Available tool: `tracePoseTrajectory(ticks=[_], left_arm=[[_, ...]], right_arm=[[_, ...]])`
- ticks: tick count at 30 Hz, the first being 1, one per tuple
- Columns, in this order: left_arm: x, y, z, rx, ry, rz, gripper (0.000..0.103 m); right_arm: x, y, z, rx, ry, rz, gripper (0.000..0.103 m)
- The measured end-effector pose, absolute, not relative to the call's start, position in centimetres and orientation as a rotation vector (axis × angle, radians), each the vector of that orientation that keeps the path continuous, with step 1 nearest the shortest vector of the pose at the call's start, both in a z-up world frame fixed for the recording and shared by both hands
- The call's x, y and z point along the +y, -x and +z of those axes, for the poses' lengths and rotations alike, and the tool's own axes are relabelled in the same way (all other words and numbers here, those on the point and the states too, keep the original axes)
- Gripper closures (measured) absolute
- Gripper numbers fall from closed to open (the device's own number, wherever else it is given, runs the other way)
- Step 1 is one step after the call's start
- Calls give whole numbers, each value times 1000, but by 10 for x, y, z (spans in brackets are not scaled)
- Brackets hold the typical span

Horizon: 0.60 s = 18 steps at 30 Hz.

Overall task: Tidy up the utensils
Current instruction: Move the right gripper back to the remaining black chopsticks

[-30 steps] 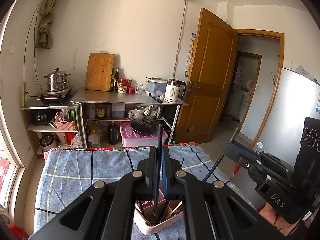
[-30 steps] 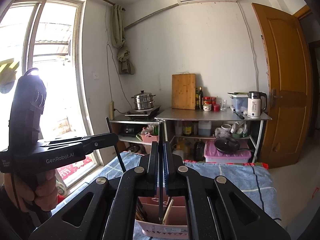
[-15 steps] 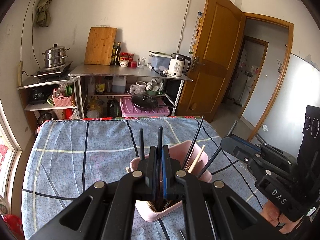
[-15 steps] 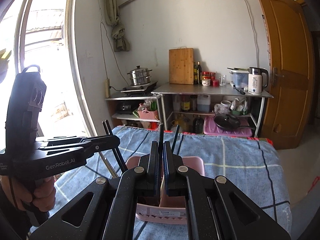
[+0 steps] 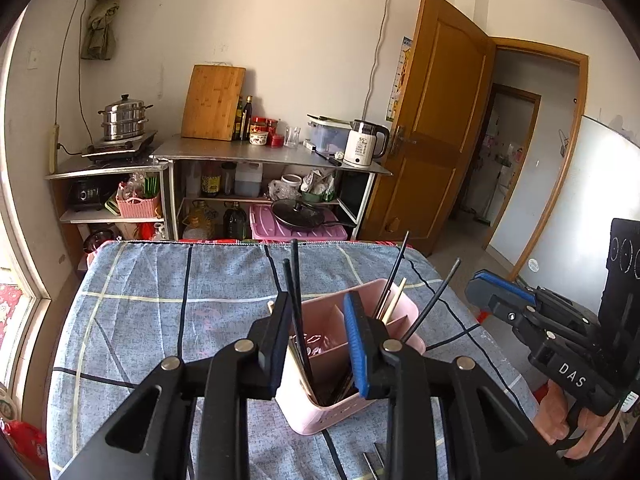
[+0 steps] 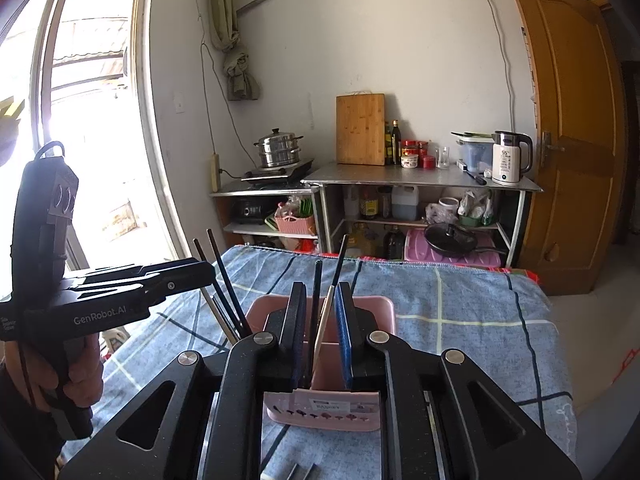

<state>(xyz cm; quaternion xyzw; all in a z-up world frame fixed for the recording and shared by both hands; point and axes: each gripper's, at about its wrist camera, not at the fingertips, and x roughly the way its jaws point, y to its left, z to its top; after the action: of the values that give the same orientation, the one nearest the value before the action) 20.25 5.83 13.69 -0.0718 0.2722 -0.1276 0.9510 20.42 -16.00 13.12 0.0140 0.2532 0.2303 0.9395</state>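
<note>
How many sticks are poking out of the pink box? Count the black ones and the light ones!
Black chopsticks: 4
Pale chopsticks: 2
Total: 6 seen poking above the pink holder; shorter ones may hide inside it.

Background: bamboo cutting board (image 5: 213, 103) leaning on the wall above a steel counter (image 5: 264, 155), white kettle (image 5: 365, 148) at its right end, steamer pot (image 5: 124, 117) (stacked tiers) left, wooden door (image 5: 434, 120) ajar.
</note>
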Motion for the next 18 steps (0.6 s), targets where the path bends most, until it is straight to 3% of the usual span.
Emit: tracePoseTrajectory(ticks=[9,18], left_arm=[[61,-150,139,482,138,-240,68],[44,-112,94,543,122,-270,66]], right_arm=[[-181,-157,131,501,-53,462,87],[-200,-116,93,563,-75,444,86]])
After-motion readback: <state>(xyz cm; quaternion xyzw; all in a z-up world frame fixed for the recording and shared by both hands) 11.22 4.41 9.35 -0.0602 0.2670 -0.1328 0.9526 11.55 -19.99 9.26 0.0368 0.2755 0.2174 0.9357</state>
